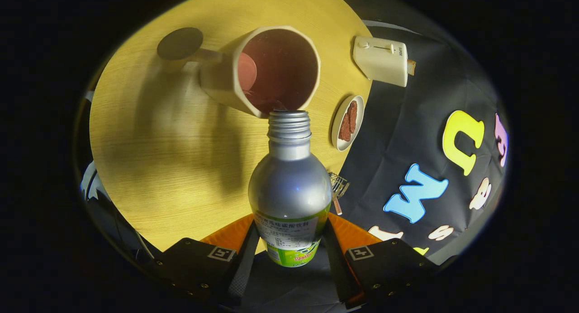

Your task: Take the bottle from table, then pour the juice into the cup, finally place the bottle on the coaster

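Observation:
A silver bottle (pixel 290 186) with a green label sits between my two fingers, and my gripper (pixel 289 240) is shut on its lower body. The bottle is tipped over, its uncapped threaded neck at the rim of a cream cup (pixel 267 71) just ahead. The cup's inside looks dark reddish. A dark round coaster (pixel 180 43) lies on the yellow round table (pixel 158 145) beyond the cup's handle side.
A white toaster (pixel 382 59) stands at the table's edge past the cup. A small oval plate (pixel 347 122) with brown slices lies beside the bottle's neck. A fork (pixel 337 188) rests near the table's rim next to the bottle's body.

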`<control>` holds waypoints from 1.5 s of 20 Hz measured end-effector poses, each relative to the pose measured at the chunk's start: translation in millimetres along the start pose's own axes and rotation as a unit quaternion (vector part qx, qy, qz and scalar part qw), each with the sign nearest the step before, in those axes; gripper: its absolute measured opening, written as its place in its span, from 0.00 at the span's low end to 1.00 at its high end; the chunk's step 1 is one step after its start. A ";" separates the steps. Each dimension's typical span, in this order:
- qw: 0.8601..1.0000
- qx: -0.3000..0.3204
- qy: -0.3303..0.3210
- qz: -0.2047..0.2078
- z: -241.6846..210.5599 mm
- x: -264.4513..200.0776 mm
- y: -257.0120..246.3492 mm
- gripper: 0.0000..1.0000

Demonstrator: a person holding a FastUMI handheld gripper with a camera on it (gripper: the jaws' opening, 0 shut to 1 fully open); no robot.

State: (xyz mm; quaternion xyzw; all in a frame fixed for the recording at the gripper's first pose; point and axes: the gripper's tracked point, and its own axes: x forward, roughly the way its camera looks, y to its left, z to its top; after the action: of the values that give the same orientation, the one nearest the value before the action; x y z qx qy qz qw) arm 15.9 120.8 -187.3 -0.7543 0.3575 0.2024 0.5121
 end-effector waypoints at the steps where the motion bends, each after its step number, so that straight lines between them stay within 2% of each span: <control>1: 1.000 -0.001 0.002 0.000 -0.7 -0.4 -0.7 0.75; 30: 0.997 -0.068 0.042 0.010 -3.6 -3.5 -19.1 0.75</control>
State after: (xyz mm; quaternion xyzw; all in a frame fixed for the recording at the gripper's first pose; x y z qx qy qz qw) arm 27.7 122.9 -171.5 -0.7915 0.3721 0.1995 0.4420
